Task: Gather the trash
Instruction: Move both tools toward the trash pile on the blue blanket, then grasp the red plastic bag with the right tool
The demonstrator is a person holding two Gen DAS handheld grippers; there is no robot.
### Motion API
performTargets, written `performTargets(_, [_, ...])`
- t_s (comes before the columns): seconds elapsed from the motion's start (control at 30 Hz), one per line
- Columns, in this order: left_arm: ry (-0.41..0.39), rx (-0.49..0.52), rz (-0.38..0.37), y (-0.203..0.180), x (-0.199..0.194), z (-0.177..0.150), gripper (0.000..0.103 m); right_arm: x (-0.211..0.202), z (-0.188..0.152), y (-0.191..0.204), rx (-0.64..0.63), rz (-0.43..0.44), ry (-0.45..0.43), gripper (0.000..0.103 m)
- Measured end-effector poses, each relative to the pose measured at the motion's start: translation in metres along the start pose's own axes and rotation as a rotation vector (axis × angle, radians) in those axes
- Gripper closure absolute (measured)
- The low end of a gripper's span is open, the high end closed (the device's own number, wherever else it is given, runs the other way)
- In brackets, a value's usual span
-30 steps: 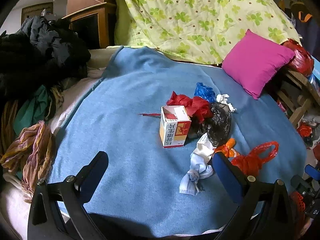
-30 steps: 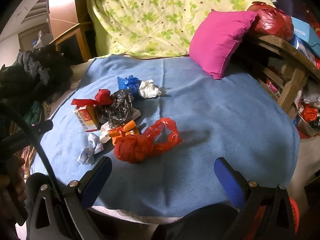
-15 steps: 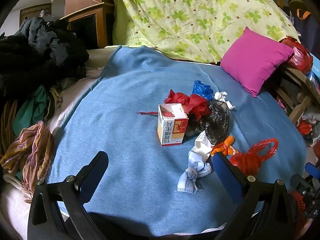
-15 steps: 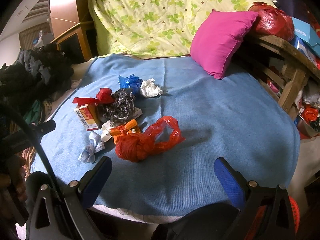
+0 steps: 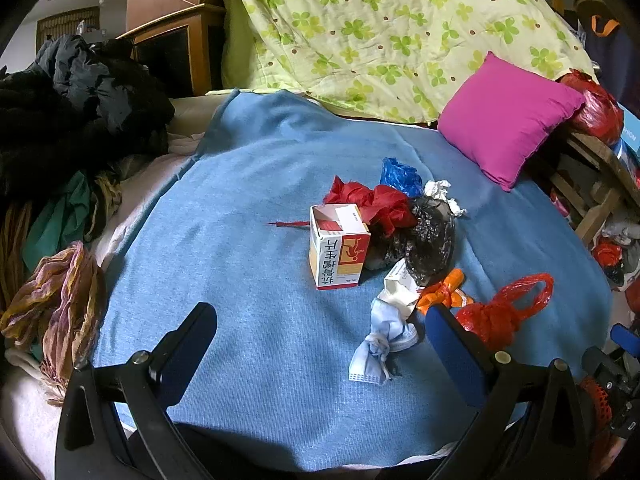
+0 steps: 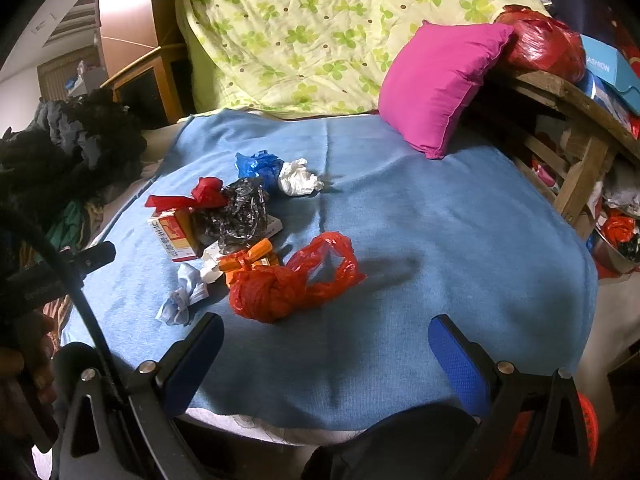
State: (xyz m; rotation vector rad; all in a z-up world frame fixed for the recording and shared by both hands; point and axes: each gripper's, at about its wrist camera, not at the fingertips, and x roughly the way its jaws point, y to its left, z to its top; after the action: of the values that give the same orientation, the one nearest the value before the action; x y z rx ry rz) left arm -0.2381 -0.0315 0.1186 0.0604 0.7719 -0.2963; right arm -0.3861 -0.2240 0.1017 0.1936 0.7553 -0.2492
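A heap of trash lies on the blue blanket (image 5: 248,288): a red and white carton (image 5: 338,250), a red crumpled bag (image 5: 376,204), a black bag (image 5: 430,240), a blue bag (image 5: 400,176), white paper (image 5: 442,194), an orange wrapper (image 5: 442,292), a knotted red bag (image 5: 500,312) and a pale blue face mask (image 5: 384,340). My left gripper (image 5: 320,344) is open and empty, just short of the mask. My right gripper (image 6: 326,348) is open and empty, near the knotted red bag (image 6: 288,284). The carton (image 6: 174,232) and mask (image 6: 182,296) also show there.
A magenta pillow (image 5: 508,116) and a green-patterned quilt (image 5: 380,28) lie at the back. Dark clothes (image 5: 68,108) and scarves (image 5: 60,312) pile at the left. A wooden rack (image 6: 576,136) with a red bag (image 6: 540,44) stands at the right.
Both grippers have drifted slightly; the trash heap sits a little further left and lower in the left wrist view. Nothing has been taken hold of.
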Motion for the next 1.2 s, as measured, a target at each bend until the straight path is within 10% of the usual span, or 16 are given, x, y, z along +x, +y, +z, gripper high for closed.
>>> performTargets(1.03, [0.11, -0.128, 0.017, 0.054, 0.045, -0.031, 0.0, 0.121, 0.015, 0.059, -0.148, -0.012, 0.12, 0.0])
performTargets(1.13, [0.121, -0.108, 0.006, 0.046, 0.05, -0.032, 0.0, 0.132, 0.011, 0.048, -0.1, 0.043, 0.152, 0.036])
performTargets(1.2, [0.126, -0.091, -0.001, 0.04, 0.053, -0.031, 0.0, 0.13, 0.009, 0.039, -0.056, 0.073, 0.142, 0.038])
